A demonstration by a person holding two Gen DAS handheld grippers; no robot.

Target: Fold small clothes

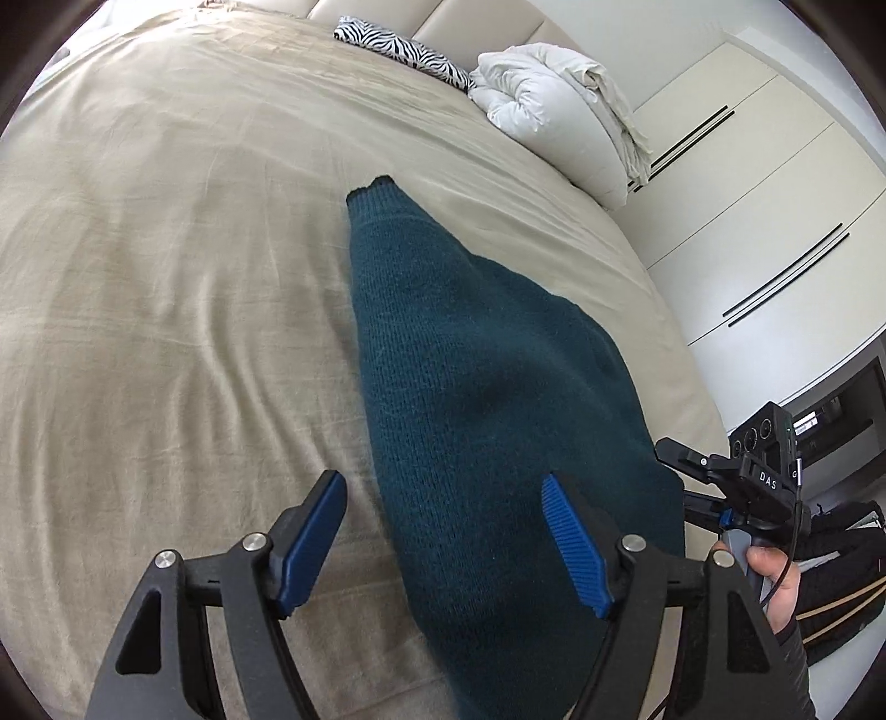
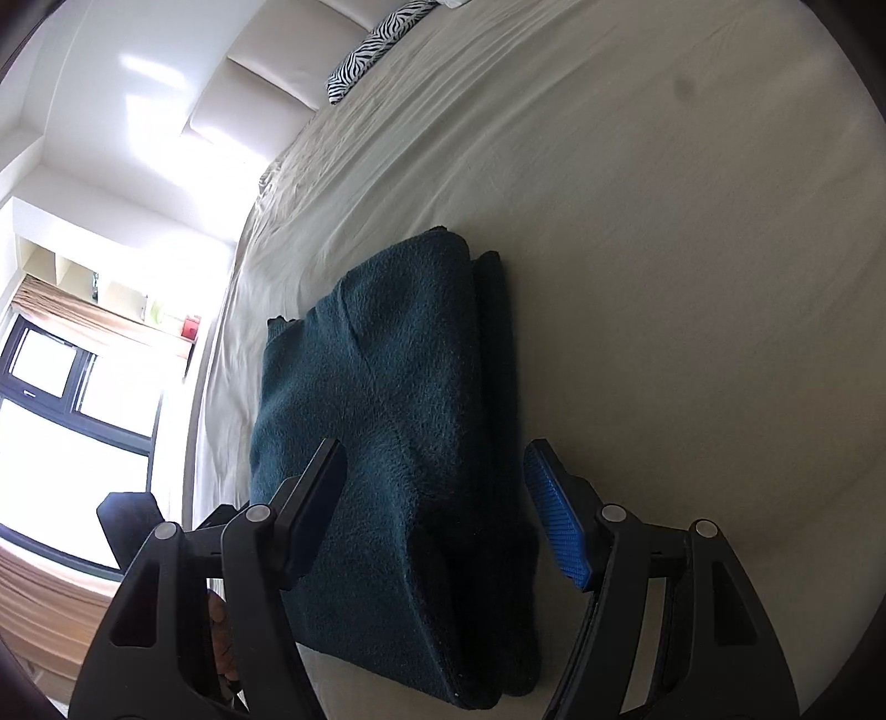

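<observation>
Sweater (image 1: 470, 387): dark teal knit, folded, lying flat on the beige bedsheet (image 1: 166, 277); near end cut off by the lower frame edge in the left wrist view.
Sweater layers: stacked folds visible from the right wrist view (image 2: 387, 415), the side edge lost in shadow, layer count hard to tell.
Left gripper (image 1: 443, 531): jaws spread wide, one blue pad (image 1: 310, 543) over bare sheet, the other (image 1: 573, 548) over the knit; nothing pinched; contact with the fabric hard to judge.
Right gripper (image 2: 437, 509): jaws apart, straddling the near part of the sweater; left pad in shadow, right pad (image 2: 556, 520) over the sheet beside the folded edge; no squeeze on the cloth seen.
Right hand (image 1: 775, 581): partly visible at the frame edge, wrapped round a grey handle, the rest cut off.
Zebra-print pillow (image 1: 404, 52): at the headboard, far from the sweater.
White duvet (image 1: 554, 105): bundled near the bed corner.
Wardrobe doors (image 1: 747, 194): white, beyond the bed, warped by the lens.
Window (image 2: 66, 399): blown out by glare, nothing legible outside.
</observation>
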